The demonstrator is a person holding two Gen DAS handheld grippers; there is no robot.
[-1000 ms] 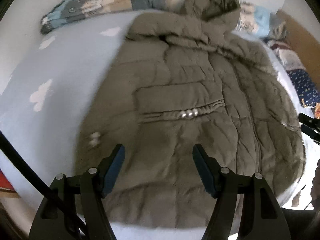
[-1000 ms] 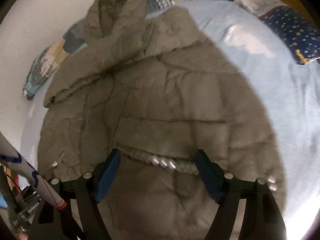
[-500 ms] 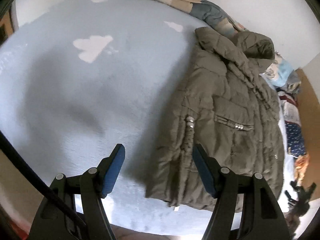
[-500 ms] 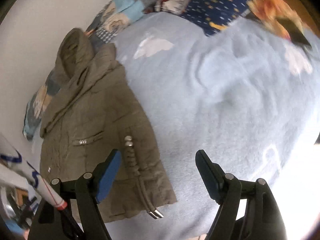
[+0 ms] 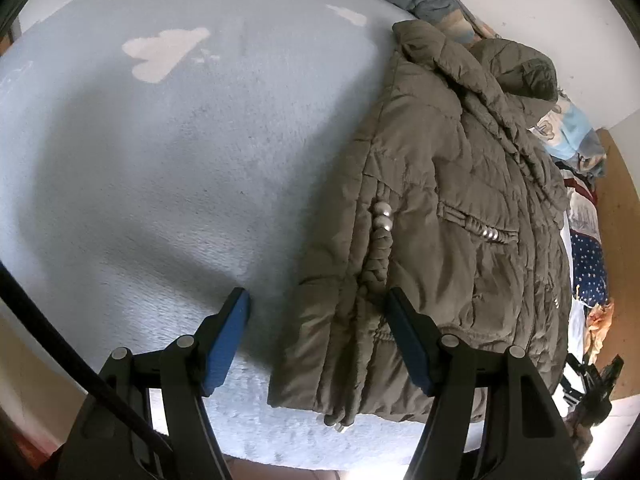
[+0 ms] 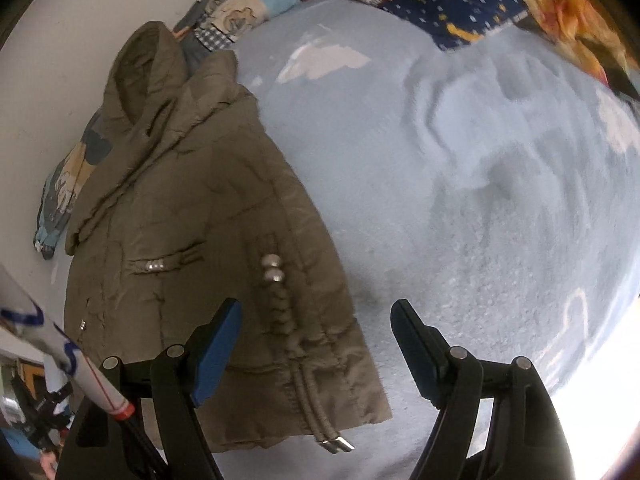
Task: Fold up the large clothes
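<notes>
The left gripper (image 5: 316, 344) stands spread and empty above the jacket's (image 5: 432, 232) left hem corner; the right gripper (image 6: 316, 354) — likewise spread, empty — hovers over its right hem corner. The jacket lies flat on the blue blanket (image 5: 180, 152), hood (image 6: 144, 64) far from both.

Each gripper (image 5: 318, 340) (image 6: 316, 344) has black arms, silver rivets, blue pads.

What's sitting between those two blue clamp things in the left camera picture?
In the left wrist view, the left gripper has open jaws framing the olive jacket's lower side edge and a strip of bare blue blanket.
</notes>
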